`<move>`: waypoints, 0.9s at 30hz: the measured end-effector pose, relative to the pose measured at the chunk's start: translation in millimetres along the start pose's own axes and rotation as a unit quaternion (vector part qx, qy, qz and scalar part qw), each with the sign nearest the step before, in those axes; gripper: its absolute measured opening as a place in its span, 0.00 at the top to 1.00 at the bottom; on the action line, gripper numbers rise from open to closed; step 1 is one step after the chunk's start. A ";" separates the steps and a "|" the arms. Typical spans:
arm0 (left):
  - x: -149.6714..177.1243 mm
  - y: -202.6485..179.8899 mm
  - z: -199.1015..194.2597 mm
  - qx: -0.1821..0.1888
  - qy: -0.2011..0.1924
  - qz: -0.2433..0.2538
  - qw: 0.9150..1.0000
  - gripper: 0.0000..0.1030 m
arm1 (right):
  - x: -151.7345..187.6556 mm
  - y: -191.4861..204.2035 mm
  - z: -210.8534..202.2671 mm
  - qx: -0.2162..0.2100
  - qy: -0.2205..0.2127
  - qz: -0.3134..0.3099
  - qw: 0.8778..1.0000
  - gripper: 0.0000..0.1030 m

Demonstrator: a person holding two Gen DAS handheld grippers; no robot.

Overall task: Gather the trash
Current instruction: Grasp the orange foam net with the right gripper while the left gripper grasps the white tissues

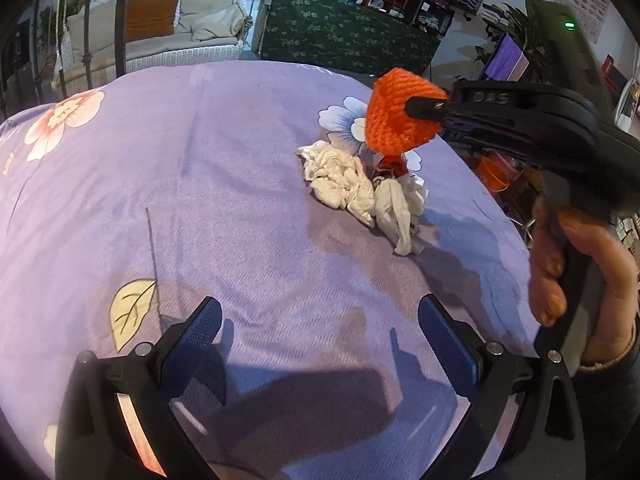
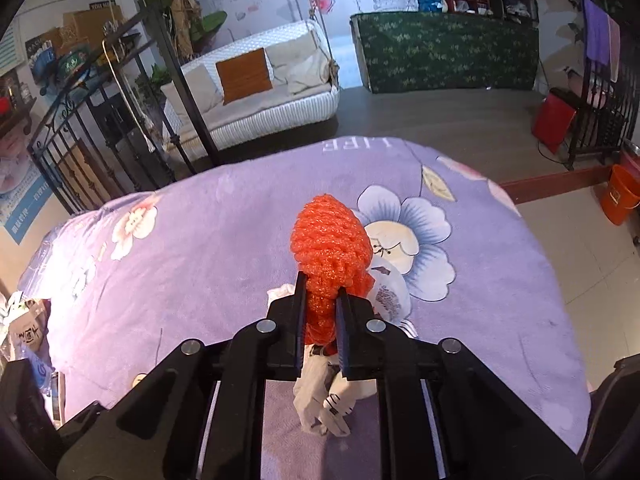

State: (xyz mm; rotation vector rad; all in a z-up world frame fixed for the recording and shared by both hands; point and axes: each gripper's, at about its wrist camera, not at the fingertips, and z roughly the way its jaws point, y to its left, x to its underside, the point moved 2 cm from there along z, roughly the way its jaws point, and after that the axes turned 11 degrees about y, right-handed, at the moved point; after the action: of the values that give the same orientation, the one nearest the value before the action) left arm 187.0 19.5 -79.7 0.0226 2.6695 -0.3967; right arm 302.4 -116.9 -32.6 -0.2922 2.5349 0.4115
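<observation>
My right gripper is shut on an orange foam net and holds it above the purple floral cloth. In the left wrist view the right gripper comes in from the right with the orange net lifted over a pile of trash. The pile is a crumpled white tissue and a white plastic bag with a small red piece on top. The bag also shows under my right gripper. My left gripper is open and empty, low over the cloth, short of the pile.
The cloth covers a round table. A white wicker sofa, a green-covered counter and black iron railings stand behind. An orange bucket sits on the floor at right. Packets lie at the table's left edge.
</observation>
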 end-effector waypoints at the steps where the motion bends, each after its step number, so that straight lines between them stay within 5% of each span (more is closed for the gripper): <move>1: -2.8 -2.7 1.9 0.002 0.000 0.003 1.000 0.07 | 1.2 -1.3 -7.0 -0.002 -0.005 0.001 1.000 0.87; 10: -35.5 -28.1 22.1 0.023 0.010 0.023 0.999 0.23 | 23.6 -14.1 -50.1 0.019 -0.033 0.002 0.999 0.87; 19: -84.6 -58.4 55.2 -0.005 0.015 0.071 0.997 0.40 | 51.5 -37.9 -78.0 0.051 -0.048 0.014 0.997 0.87; 23: -90.7 -60.7 77.1 -0.012 0.047 0.066 0.997 0.69 | 63.1 -53.1 -84.5 0.056 -0.046 0.031 0.997 0.87; 27: -84.6 -57.7 66.0 -0.007 0.028 0.052 0.998 0.84 | 73.0 -67.3 -85.5 0.052 -0.042 0.052 0.996 0.87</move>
State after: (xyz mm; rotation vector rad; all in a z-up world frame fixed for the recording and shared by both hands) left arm 286.8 -50.3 -84.8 0.1703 2.7119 -0.3488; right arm 220.1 -218.1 -19.7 -0.1013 2.4852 0.3221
